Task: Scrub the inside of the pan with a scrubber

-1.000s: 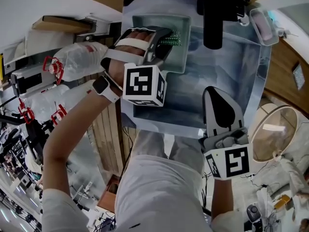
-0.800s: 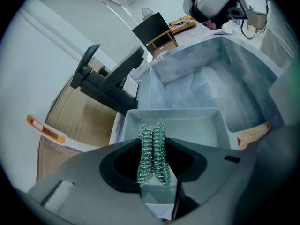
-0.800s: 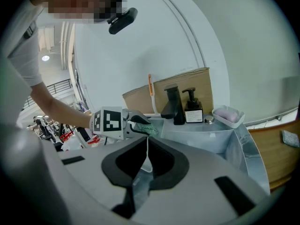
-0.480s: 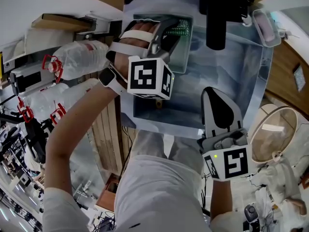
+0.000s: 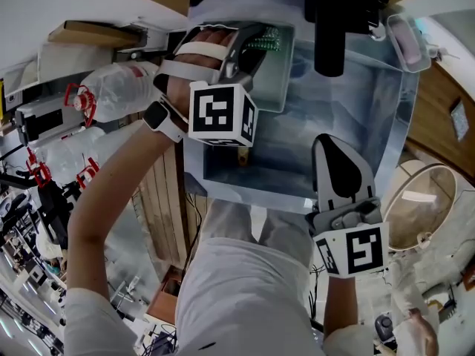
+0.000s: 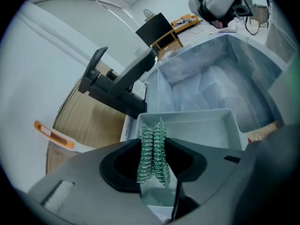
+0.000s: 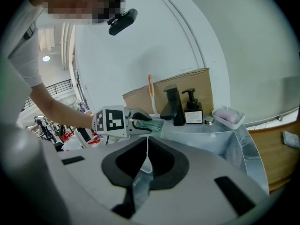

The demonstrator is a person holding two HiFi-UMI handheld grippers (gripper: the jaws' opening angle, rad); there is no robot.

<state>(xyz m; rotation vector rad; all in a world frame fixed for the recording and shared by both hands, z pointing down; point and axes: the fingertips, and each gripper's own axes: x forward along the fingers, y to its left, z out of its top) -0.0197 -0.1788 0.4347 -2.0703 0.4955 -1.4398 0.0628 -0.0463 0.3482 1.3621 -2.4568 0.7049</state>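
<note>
1. Since the frame half a second earlier, the left gripper (image 5: 258,49) has shifted slightly toward the left edge of the grey steel sink (image 5: 364,117). The right gripper (image 5: 338,145) has held its position.
2. Left gripper: the jaws are clenched on a green coiled metal-wire scrubber (image 6: 153,146), which stands upright between them and is squeezed narrow.
3. The scrubber (image 5: 269,41) is inside the walls of the pale green rectangular pan (image 5: 276,84), at the pan's far end. Contact with the pan floor cannot be determined.
4. The pan (image 6: 208,125) lies in the far-left corner of the sink.
5. Right gripper (image 7: 147,149): the jaws are closed together with nothing between them. It hangs over the near edge of the sink, well apart from the pan.
6. A black faucet (image 5: 330,32) stands at the far edge of the sink.
7. A clear dish holding a pink soap bar (image 5: 407,39) sits at the far-right corner.
</note>
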